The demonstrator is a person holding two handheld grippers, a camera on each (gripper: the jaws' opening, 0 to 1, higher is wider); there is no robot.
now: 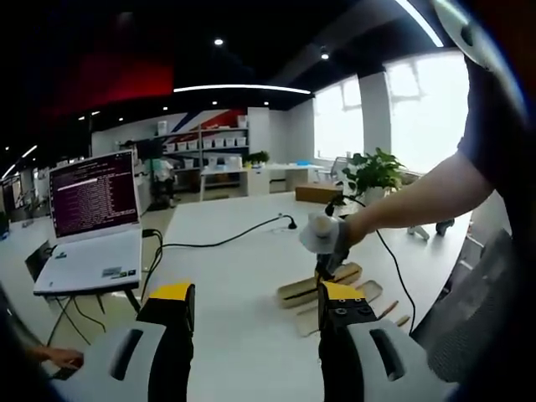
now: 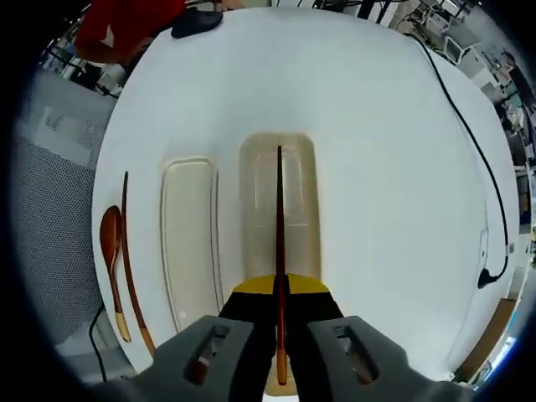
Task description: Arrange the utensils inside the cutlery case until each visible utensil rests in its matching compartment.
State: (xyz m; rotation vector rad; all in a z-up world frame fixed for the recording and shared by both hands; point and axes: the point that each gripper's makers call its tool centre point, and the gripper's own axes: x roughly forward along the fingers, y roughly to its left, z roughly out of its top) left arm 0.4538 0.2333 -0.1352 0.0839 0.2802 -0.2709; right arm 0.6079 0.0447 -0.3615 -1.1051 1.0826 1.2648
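Currently, the right claw point(image 2: 280, 335) is gripping one dark chopstick point(image 2: 279, 243) near its butt end, jaws closed on it, with the stick running straight out over the tan case base point(image 2: 303, 209). The pale lid point(image 2: 188, 234) is lying just beside the base, and a second chopstick point(image 2: 130, 260) and a wooden spoon point(image 2: 111, 251) are resting on the white desk point(image 2: 377, 126) beyond the lid.

To seat the stick well, keep it parallel to the base's long walls, lower the far tip first, then release only once it is lying flat.

In the left gripper view, the left claw point(image 1: 255, 322) is standing wide and empty above the desk, well apart from the case; a laptop point(image 1: 92, 226) sits to one side.
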